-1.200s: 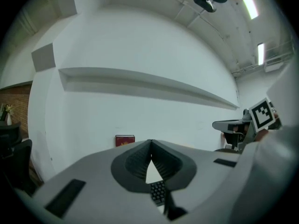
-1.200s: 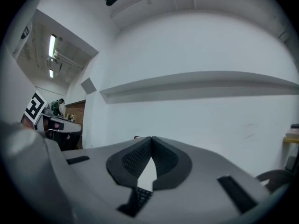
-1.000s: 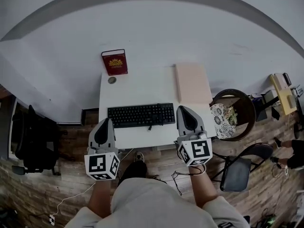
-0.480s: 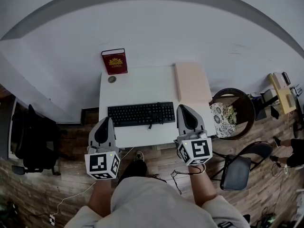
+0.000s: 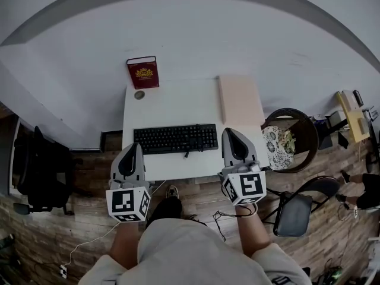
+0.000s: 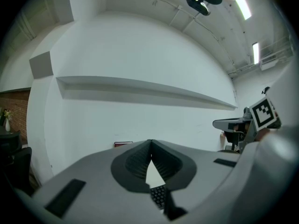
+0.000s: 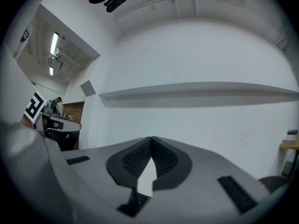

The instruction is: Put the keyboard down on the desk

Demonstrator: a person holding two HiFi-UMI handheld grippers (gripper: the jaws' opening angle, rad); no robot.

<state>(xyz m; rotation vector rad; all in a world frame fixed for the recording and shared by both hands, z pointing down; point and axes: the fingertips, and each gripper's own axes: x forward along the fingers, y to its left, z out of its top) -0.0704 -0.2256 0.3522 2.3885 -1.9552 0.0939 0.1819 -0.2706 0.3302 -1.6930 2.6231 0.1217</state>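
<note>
A black keyboard (image 5: 176,139) lies flat on the white desk (image 5: 172,105), near its front edge. My left gripper (image 5: 132,153) hovers off the desk's front left corner, shut and empty. My right gripper (image 5: 233,140) is over the front right part of the desk, just right of the keyboard, also shut with nothing in it. In the left gripper view the shut jaws meet at a point (image 6: 150,146) and a few keyboard keys (image 6: 160,196) show below them. The right gripper view shows its tips (image 7: 152,143) touching, with a strip of keyboard (image 7: 140,200) underneath.
A red book (image 5: 143,72) stands at the desk's back left beside a small round object (image 5: 139,94). A beige pad (image 5: 240,100) lies on the desk's right side. A round basket (image 5: 293,139) and a folding chair (image 5: 297,209) stand to the right, dark bags (image 5: 38,171) to the left.
The keyboard, desk and both grippers keep their places relative to each other; the whole view has only shifted slightly upward in the picture.
</note>
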